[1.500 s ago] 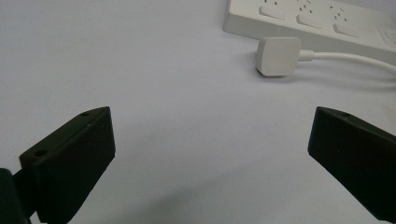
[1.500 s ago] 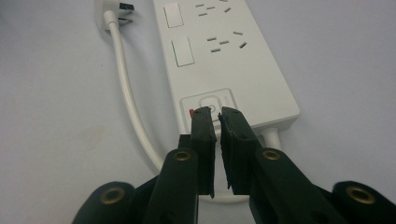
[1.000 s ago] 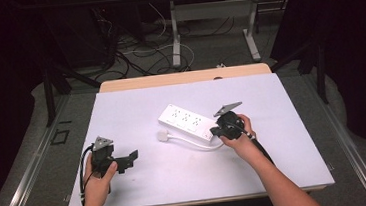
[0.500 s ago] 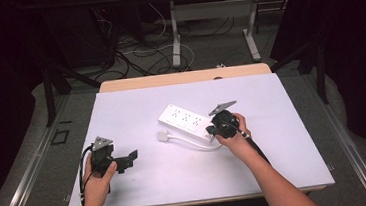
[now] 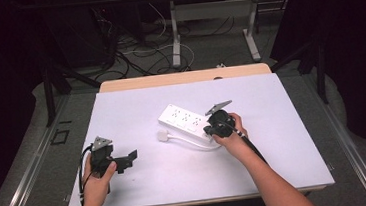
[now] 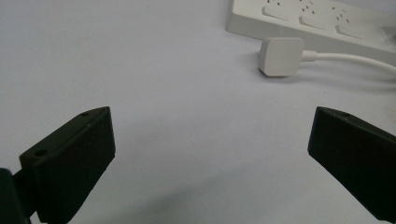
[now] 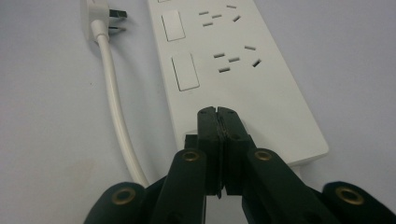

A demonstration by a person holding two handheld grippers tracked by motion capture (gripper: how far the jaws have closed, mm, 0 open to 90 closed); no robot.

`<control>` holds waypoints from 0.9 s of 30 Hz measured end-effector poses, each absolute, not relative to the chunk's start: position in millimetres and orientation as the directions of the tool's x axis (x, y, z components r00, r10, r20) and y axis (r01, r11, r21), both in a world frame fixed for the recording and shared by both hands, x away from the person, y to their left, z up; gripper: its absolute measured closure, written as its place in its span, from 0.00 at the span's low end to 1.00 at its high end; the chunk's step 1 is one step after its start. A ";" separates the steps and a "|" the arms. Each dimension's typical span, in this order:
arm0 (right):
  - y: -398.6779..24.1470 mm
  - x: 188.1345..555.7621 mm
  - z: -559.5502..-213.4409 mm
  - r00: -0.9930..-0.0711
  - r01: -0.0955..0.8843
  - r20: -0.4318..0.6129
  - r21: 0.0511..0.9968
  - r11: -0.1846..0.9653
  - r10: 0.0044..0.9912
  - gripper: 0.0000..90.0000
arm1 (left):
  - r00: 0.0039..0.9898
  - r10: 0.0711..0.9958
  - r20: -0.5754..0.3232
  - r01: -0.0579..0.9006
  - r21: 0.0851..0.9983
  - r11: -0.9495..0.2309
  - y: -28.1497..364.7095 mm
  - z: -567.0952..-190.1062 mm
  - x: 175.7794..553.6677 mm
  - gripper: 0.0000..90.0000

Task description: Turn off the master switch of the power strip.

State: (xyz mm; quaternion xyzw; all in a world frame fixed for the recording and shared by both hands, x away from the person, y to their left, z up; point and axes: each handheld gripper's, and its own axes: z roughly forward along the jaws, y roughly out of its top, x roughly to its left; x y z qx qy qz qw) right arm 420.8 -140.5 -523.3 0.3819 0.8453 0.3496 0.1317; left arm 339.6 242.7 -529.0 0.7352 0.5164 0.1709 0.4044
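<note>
I have the right gripper (image 7: 218,116) with its fingers pressed together, tips on the near end of the power strip (image 5: 185,119) mid-surface, probably to press a switch or steady it. My left gripper (image 6: 210,154) idles low near the front-left edge, fingers spread wide, aimed at the plug (image 6: 281,56)

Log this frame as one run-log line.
left gripper: open, clear of table items | right gripper: shut, tips over power strip end | plug: loose beside strip | table
</note>
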 end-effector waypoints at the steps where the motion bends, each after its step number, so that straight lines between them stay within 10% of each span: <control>1: -140.8 420.5 -522.3 -0.674 0.570 0.053 0.672 0.474 0.736 0.99 | 0.414 0.895 -0.168 0.629 0.763 -0.148 243.3 -528.2 339.5 0.01; 27: -133.3 429.2 -517.1 -0.696 0.592 0.008 0.573 0.567 0.718 1.00 | 0.410 0.897 -0.167 0.624 0.768 -0.143 242.7 -529.1 339.6 0.01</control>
